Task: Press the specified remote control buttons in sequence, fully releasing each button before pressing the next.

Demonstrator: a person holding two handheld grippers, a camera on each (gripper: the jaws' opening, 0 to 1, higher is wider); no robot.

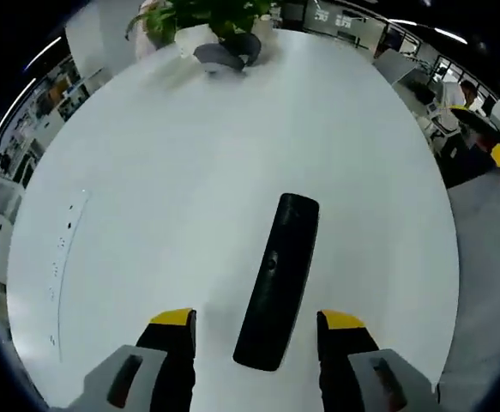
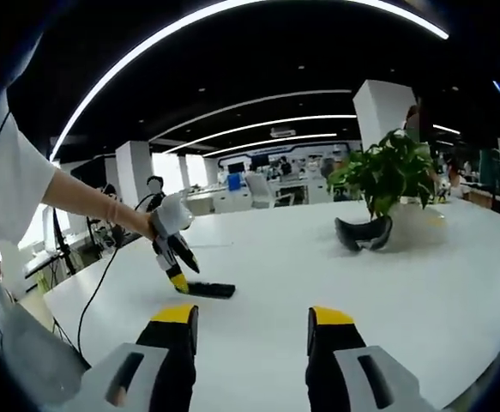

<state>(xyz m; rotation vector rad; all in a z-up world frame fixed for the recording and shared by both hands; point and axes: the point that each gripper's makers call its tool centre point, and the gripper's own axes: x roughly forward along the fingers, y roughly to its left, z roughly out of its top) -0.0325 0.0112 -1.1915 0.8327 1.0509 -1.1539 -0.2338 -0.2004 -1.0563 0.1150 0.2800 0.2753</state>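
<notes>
On the white table [image 1: 189,172], in the left gripper view, the black remote control [image 1: 278,280] lies flat with its long axis running away from the camera and leaning a little to the right, its near end between the yellow-tipped jaws of the left gripper [image 1: 256,330], which stand apart and touch nothing. In the right gripper view the right gripper [image 2: 251,328] hangs above the table with its jaws spread and empty. Further off a person's outstretched arm [image 2: 87,202] holds the left gripper tilted down, its tips at the remote's end, near a potted plant [image 2: 387,176].
</notes>
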